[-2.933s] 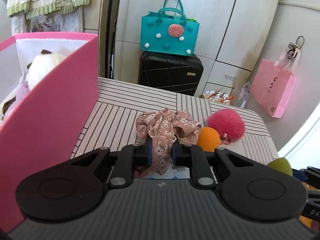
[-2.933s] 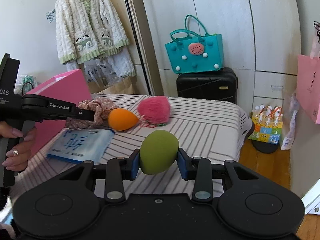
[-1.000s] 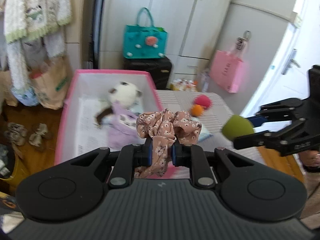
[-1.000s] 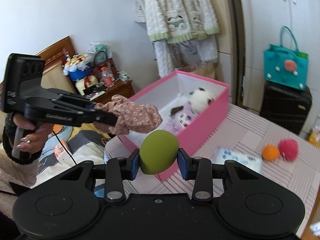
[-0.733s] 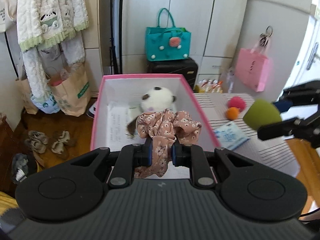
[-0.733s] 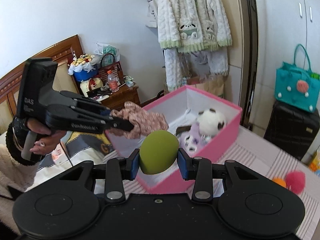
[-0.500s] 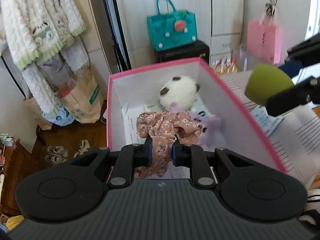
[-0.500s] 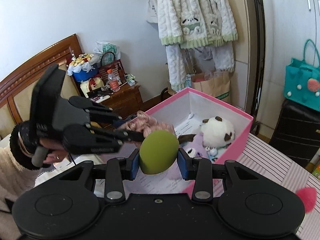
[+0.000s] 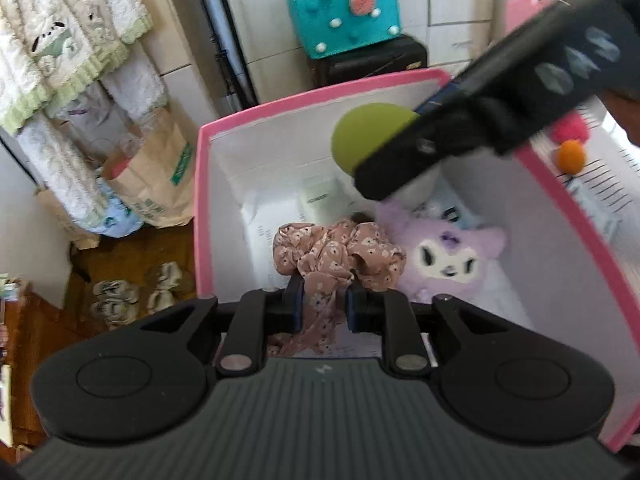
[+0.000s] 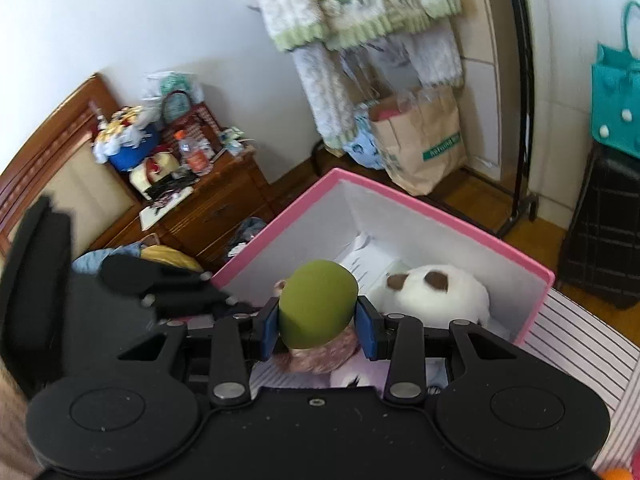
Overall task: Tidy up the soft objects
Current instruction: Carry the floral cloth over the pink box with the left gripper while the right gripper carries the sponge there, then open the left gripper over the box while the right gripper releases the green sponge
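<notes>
My left gripper [image 9: 323,304] is shut on a pink floral scrunchie [image 9: 336,254] and holds it over the open pink box [image 9: 198,184]. My right gripper [image 10: 318,330] is shut on an olive-green sponge egg [image 10: 318,302], also above the box [image 10: 532,304]; it shows in the left wrist view [image 9: 368,138] reaching in from the right. Inside the box lie a purple plush [image 9: 450,258] and a white plush [image 10: 434,292]. An orange sponge [image 9: 572,155] and a pink pompom [image 9: 570,127] lie on the striped table beyond the box.
A teal tote [image 9: 344,8] sits on a black suitcase [image 9: 372,62] behind. A paper bag [image 9: 154,184] and slippers [image 9: 132,290] are on the wooden floor left of the box. A wooden nightstand [image 10: 200,208] stands far left.
Both grippers carried their loads from the table over the box and tilted down into it. The right gripper with the green sponge has come close in, above the plush toys.
</notes>
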{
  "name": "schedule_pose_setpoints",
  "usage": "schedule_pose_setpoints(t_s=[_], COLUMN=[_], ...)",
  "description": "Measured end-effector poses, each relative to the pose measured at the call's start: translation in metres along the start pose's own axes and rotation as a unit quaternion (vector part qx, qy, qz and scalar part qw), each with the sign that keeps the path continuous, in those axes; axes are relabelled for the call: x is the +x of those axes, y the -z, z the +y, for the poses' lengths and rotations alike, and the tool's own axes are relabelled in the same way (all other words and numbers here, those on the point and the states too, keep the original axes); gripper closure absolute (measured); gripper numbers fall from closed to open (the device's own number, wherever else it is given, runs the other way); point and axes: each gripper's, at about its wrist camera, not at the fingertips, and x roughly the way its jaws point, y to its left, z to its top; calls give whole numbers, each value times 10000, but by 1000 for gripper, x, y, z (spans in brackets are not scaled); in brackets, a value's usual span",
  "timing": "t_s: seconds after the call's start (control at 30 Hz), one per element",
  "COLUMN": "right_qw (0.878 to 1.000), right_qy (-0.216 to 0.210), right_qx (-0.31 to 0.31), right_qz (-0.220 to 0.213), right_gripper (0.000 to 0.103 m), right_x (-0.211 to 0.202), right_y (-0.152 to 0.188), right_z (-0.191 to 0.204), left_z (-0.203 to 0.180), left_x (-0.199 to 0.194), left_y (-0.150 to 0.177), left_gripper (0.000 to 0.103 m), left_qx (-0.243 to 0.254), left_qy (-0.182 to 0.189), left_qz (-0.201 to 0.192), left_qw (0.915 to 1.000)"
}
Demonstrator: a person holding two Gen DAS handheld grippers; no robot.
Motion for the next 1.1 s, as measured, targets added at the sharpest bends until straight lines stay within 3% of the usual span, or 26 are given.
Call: schedule_pose_setpoints(t_s=[0.03, 0.07, 0.13, 0.23, 0.37, 0.57, 0.87, 1.1], right_qw=[10000, 9999, 9995, 9988, 9980, 9978, 9987, 9994], right_qy=[30, 39, 78, 253, 121, 167, 15, 229], right_qx=[81, 134, 229, 238, 385, 319, 403, 104], right_qz=[49, 103, 208, 357, 479, 550, 325, 222], right_gripper=[59, 59, 58, 58, 58, 55, 54, 54], right_x=[8, 14, 26, 42, 58, 72, 54, 17], right_y=[-5, -10, -17, -22, -28, -33, -30, -12], right_z=[-3, -6, -11, -12, -17, -12, -7, 12], left_z=[-1, 0, 2, 4, 9, 16, 14, 9], left_x=[0, -3, -8, -10, -7, -19, -38, -60], left_y=[-3, -4, -6, -5, -1, 4, 15, 25], left_gripper=[80, 71, 70, 70, 81, 81, 78, 75], left_qx=[-2, -100, -221, -353, -493, -720, -813, -802], left_qy=[-7, 7, 221, 395, 352, 306, 327, 343], left_qz=[51, 119, 63, 18, -23, -176, -300, -332], left_qw=[10000, 9999, 9995, 9986, 9982, 9968, 9957, 9956])
